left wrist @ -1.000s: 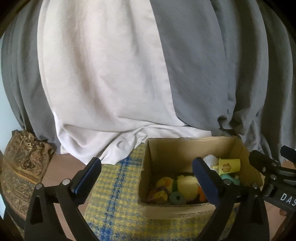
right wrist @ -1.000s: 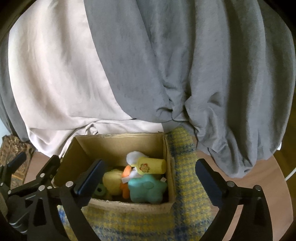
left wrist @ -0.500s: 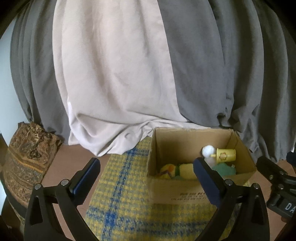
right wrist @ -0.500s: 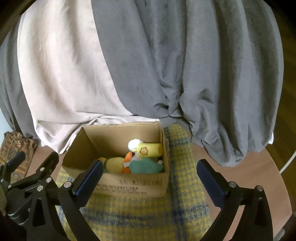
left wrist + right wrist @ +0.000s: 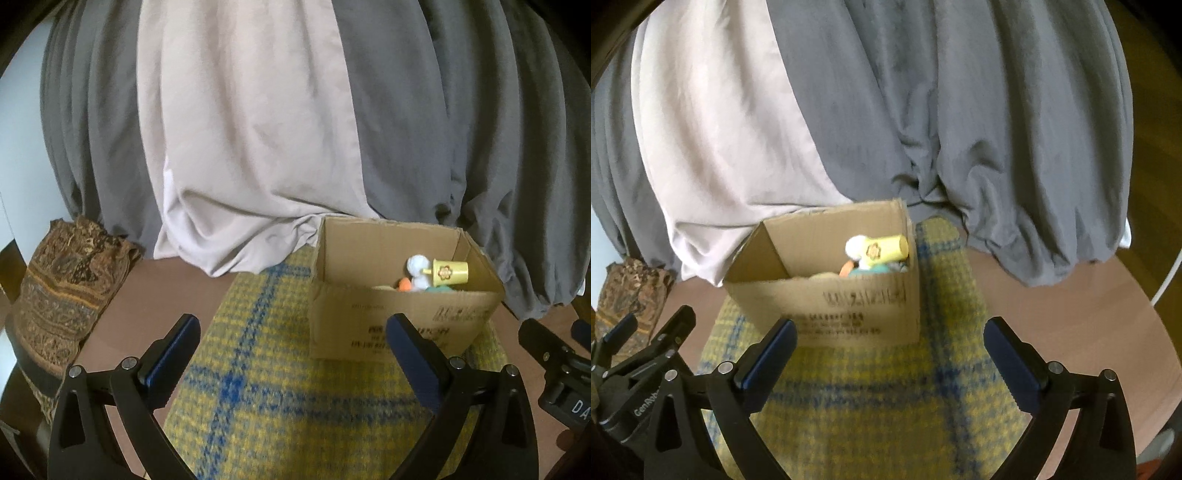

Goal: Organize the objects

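Left gripper [image 5: 293, 354] tilted downward, jaws spread wide and empty, right gripper [image 5: 888, 354] likewise, cardboard box [image 5: 849, 310] at twelve o'clock on yellow plaid cloth [image 5: 871, 406]

Box [image 5: 399, 325]: sitting on the mat [image 5: 280, 398], toward its far right part.
Toys [image 5: 448, 273]: lying in the box, crowding its right end.
Mat: lying on the tabletop [image 5: 147, 295].
Curtains [image 5: 258, 129]: hanging behind the box, draping onto the tabletop's far edge.
Folded cloth [image 5: 62, 288]: sitting at the tabletop's left edge.
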Tool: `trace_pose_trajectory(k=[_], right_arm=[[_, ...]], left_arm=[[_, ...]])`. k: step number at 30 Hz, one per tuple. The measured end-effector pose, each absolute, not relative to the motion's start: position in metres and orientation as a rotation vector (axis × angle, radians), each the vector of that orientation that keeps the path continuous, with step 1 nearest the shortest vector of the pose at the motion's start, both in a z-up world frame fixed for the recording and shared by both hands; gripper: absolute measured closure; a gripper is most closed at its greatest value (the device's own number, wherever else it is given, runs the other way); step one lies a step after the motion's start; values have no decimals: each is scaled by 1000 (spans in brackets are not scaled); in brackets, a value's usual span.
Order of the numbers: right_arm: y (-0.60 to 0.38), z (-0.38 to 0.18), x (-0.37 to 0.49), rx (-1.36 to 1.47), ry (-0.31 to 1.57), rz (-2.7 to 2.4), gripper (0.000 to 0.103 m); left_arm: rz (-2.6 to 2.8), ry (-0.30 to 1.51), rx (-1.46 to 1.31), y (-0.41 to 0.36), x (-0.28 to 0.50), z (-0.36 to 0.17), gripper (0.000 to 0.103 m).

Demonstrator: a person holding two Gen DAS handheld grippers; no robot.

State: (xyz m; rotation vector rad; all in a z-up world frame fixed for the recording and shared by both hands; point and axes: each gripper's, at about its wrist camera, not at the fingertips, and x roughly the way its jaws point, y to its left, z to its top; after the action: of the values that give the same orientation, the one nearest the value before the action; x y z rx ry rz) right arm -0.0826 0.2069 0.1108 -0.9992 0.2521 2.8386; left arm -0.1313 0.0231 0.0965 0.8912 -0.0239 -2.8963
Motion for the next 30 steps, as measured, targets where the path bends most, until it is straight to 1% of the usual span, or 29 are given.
trace_pose_trajectory(k=[5, 16, 21, 30], right_arm=[[205, 98, -67, -1031, 270, 2834, 1], [192, 72, -33, -1071, 223, 2803, 1], [189, 62, -16, -1095, 216, 2791, 1], [182, 45, 5, -1117, 162, 2746, 1]], left_arm=[[-2891, -14, 894, 20, -110, 91, 0], [-2888, -56, 906, 20, -69, 73, 0], [-2885, -48, 927, 17, -53, 62, 0], [-2874, -67, 982, 15, -35, 41, 0]])
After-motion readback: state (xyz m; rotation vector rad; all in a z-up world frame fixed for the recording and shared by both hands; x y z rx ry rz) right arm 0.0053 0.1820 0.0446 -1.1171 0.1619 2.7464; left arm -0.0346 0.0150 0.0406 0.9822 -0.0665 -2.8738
